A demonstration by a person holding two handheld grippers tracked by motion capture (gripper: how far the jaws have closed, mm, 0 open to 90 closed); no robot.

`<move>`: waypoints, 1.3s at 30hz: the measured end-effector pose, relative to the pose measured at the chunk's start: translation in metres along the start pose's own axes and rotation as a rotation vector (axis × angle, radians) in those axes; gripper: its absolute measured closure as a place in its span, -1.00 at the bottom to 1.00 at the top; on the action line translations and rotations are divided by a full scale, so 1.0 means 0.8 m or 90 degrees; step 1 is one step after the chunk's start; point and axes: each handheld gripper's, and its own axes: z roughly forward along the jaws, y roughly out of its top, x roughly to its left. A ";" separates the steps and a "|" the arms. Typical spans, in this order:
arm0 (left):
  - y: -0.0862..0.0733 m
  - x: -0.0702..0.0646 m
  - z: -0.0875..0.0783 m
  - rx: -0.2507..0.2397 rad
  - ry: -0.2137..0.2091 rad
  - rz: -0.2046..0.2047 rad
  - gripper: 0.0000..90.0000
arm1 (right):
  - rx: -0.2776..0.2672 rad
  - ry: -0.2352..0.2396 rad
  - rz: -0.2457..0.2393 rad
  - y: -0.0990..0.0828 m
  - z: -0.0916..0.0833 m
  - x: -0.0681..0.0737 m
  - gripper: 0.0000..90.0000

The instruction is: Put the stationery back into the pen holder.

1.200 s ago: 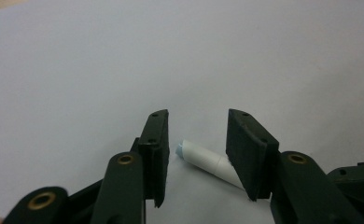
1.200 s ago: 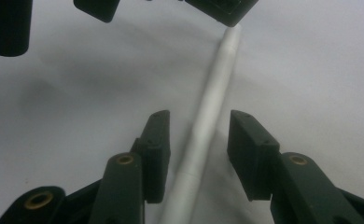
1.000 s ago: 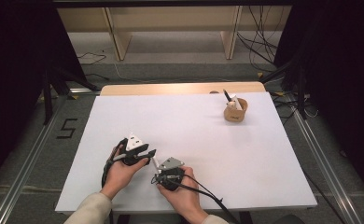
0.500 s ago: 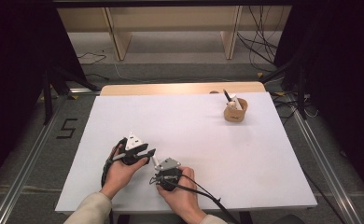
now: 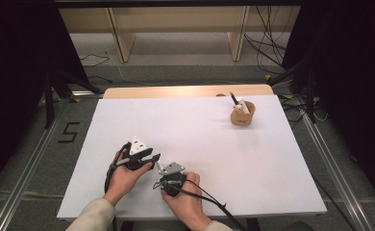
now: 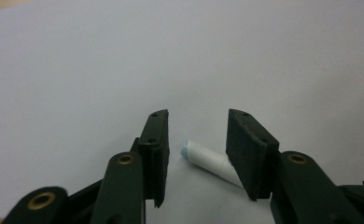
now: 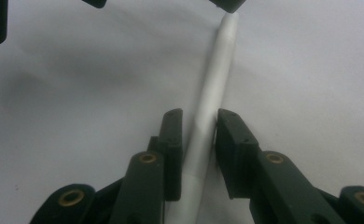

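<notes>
High view: a person's two hands rest at the near edge of the white surface (image 5: 200,139), left of its middle, each with a claw. The left claw (image 5: 153,157) points right, and the right claw (image 5: 157,179) sits just near and right of it, so the two tips are close together; a short white stick-like piece (image 5: 160,169), too small to make out there, shows between them. At the far right of the surface stands a small brown cup (image 5: 243,116) holding a dark pen and something white, well apart from the hands. Left gripper view: the left claw (image 6: 196,140) is released, its pads standing apart over the white surface (image 6: 180,56), and the end of a white pen-like tube (image 6: 207,160), with a pale blue tip, lies on the surface between them, its body running behind the right-hand pad; whether it touches that pad I cannot tell. Right gripper view: the right claw (image 7: 199,122) has just been closing and is now clenched on the white tube (image 7: 213,93), both pads against its sides. The tube runs up and away between the pads to the far end, where a black pad of the other claw (image 7: 227,4) meets its tip.
</notes>
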 end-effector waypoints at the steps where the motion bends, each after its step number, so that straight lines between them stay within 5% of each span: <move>1: 0.000 0.000 0.000 0.002 0.000 0.002 0.31 | 0.000 -0.001 0.000 0.000 0.000 0.000 0.63; 25: 0.001 0.001 -0.002 -0.002 0.002 -0.001 0.31 | 0.004 0.002 0.013 0.001 0.000 -0.002 0.75; 31: 0.001 0.002 -0.004 -0.008 0.005 -0.004 0.30 | 0.000 0.031 0.035 0.001 -0.001 -0.010 0.75; 39: 0.006 0.003 -0.010 -0.045 0.028 -0.035 0.10 | -0.035 0.028 0.051 -0.001 -0.010 -0.030 0.76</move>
